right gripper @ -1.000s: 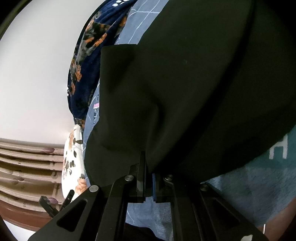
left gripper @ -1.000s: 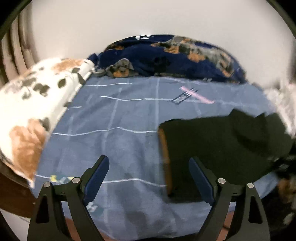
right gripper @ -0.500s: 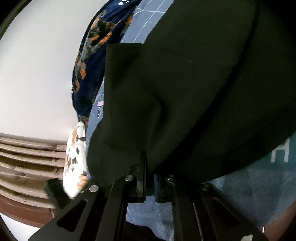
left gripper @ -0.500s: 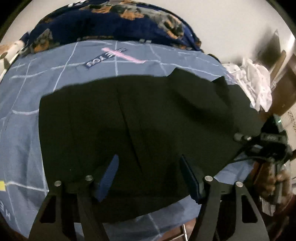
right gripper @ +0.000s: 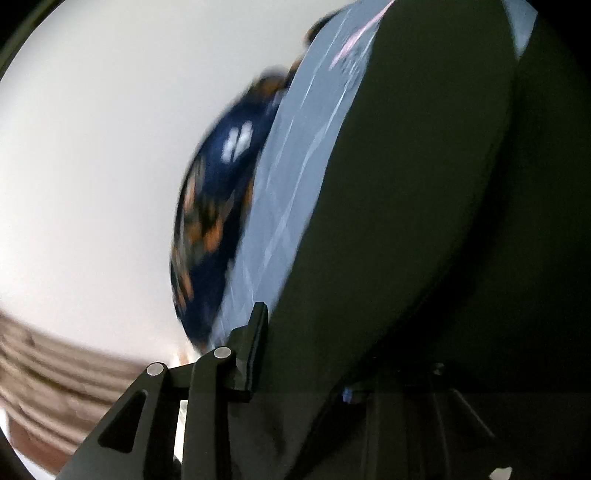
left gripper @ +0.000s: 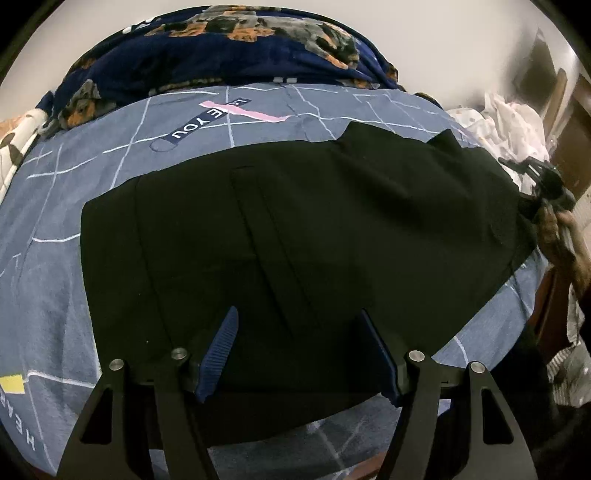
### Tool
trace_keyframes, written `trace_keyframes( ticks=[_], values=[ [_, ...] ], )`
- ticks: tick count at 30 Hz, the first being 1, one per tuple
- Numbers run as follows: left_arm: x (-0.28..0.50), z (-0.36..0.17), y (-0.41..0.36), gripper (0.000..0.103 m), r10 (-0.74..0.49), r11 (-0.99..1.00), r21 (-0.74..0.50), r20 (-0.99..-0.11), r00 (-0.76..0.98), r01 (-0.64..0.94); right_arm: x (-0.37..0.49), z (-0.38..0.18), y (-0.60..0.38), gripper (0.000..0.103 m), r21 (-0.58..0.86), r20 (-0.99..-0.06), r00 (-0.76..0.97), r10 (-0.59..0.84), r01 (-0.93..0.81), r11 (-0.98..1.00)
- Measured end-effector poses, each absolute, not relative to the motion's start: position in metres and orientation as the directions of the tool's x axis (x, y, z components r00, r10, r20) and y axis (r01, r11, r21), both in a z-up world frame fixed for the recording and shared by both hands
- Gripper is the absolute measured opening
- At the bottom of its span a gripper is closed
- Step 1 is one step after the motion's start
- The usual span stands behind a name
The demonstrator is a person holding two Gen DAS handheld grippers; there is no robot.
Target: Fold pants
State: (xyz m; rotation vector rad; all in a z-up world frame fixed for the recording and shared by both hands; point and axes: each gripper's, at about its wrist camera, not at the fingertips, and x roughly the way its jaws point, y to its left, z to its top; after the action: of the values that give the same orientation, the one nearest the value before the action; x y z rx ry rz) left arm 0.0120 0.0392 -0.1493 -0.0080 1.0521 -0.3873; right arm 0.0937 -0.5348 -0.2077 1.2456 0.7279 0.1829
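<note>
The left gripper (left gripper: 297, 347) hovers with jaws apart, empty, above black pants (left gripper: 295, 229) spread ahead on a blue bedsheet (left gripper: 55, 221). The blurred right wrist view alone shows the right gripper (right gripper: 306, 354), jaws opening, cloth between them.

A grey-blue bedsheet (left gripper: 92, 206) with thin white grid lines covers the bed; a navy label reading "LOVE YOU" (left gripper: 201, 123) crosses a pink strip at 11 o'clock. A navy floral blanket (left gripper: 221, 48) is bunched at 12 o'clock against the white wall (left gripper: 443, 33). White crumpled clothing (left gripper: 506, 122) lies at 2 o'clock, a spotted white pillow (left gripper: 14, 144) at 10 o'clock.
</note>
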Motion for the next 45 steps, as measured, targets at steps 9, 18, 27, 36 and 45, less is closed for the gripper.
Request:
trace_keyframes(
  ticks=[9,18,27,36,45],
  values=[
    [0.014,-0.149,0.034,0.068,-0.282,0.937,-0.152,-0.861,0.424,0.314,0.119,-0.221,-0.639,0.021,0.898,-0.435,0.824,0.362,0.366,0.246],
    [0.017,-0.149,0.036,0.068,-0.284,0.934,-0.152,-0.865,0.414,0.324,0.084,-0.175,-0.651,0.004,0.825,-0.508,0.817,0.273,0.372,0.425],
    [0.017,-0.147,0.041,0.068,-0.328,0.923,-0.202,-0.859,0.393,0.328,-0.014,-0.173,-0.685,0.004,0.801,-0.555,0.810,0.190,0.459,0.384],
    [0.015,-0.146,0.041,0.068,-0.334,0.914,-0.194,-0.858,0.389,0.358,-0.050,-0.204,-0.698,0.003,0.814,-0.557,0.811,0.178,0.490,0.314],
    [0.013,-0.148,0.040,0.068,-0.336,0.908,-0.183,-0.855,0.396,0.376,-0.049,-0.207,-0.702,0.016,0.841,-0.522,0.824,0.221,0.453,0.296]
  ],
)
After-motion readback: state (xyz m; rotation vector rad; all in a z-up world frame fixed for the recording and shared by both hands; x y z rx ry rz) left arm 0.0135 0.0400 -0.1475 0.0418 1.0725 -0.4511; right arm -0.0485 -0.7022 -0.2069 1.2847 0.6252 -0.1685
